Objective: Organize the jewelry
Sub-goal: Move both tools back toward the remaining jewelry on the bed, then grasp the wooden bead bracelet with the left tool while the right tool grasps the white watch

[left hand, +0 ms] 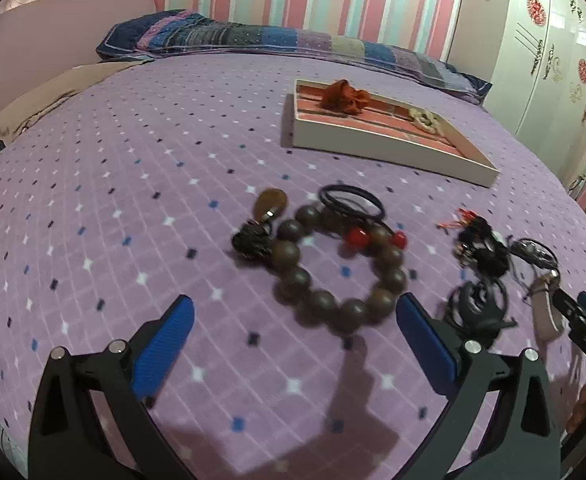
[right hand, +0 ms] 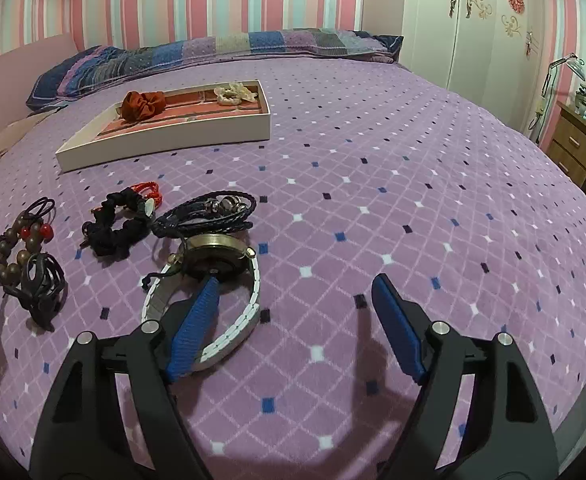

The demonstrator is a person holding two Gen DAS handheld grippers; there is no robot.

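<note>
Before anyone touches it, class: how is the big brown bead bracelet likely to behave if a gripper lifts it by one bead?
The bead bracelet would probably sag into a loop, since it looks strung from separate beads. Its large round beads look smooth, so a grip may slip. It lies against the black hair ties, so they might drag along.

Both wrist cameras look low across the bed (left hand: 133, 152) toward the striped wall (right hand: 173, 0), close above the jewelry. The left view sits left of the right; both share the tray (left hand: 393, 148) (right hand: 165, 140) and bead bracelet (left hand: 333, 264) (right hand: 17, 252).
</note>
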